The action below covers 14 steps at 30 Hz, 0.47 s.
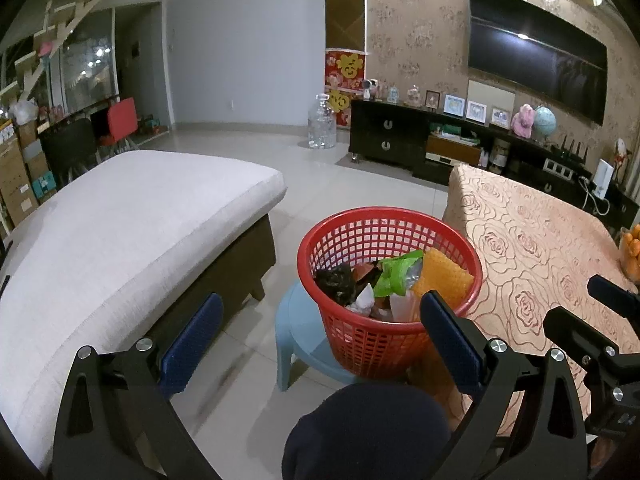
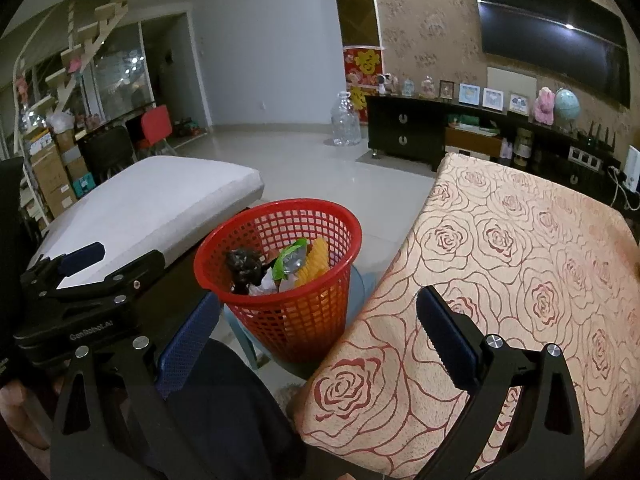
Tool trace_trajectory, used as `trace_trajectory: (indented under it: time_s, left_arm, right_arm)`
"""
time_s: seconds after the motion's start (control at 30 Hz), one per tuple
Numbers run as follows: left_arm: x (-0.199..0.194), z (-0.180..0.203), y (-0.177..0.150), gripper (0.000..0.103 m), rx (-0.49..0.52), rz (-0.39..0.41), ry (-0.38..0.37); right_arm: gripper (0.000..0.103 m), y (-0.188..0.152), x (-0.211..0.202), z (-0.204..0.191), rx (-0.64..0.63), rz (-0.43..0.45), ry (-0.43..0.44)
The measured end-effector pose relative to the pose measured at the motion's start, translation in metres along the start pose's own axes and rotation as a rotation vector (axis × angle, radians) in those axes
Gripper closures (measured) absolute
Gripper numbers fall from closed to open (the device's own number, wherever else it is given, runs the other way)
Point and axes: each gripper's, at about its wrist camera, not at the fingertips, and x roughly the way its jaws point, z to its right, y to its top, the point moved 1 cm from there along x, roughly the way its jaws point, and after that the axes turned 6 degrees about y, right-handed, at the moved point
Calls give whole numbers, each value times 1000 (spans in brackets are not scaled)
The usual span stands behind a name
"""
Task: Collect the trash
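A red mesh basket (image 1: 400, 336) stands on a light blue stool (image 1: 298, 340) between a couch and a table. It holds several scraps: a green wrapper (image 1: 396, 276), an orange textured piece (image 1: 442, 276), a black crumpled bag (image 1: 334, 282) and white bits. My left gripper (image 1: 320, 340) hangs open just in front of the basket, nothing between its blue pads. In the right wrist view the basket (image 2: 280, 312) sits left of centre; my right gripper (image 2: 320, 340) is open and empty, its right finger over the rose-patterned tablecloth (image 2: 520, 280). The left gripper (image 2: 80, 268) shows at the left edge.
A grey-cushioned couch (image 1: 132, 240) lies to the left. The rose-cloth table (image 1: 540, 248) is on the right, with oranges (image 1: 632, 252) at its far edge. A dark-clothed knee (image 1: 360, 432) is below. Beyond are tiled floor, a water jug (image 1: 322, 122) and a TV cabinet (image 1: 400, 136).
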Motion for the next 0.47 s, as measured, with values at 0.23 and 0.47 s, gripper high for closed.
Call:
trace_trajectory:
  time_s: [0.23,0.47]
  left_arm:
    - [-1,3,1,8,-7,1,-15]
    - [0,12,1,8,11,-13,-23]
  right_arm:
    - [7,-2,-3,23,35,3,-9]
    - [7,-11,-26,149,185,-16,-220]
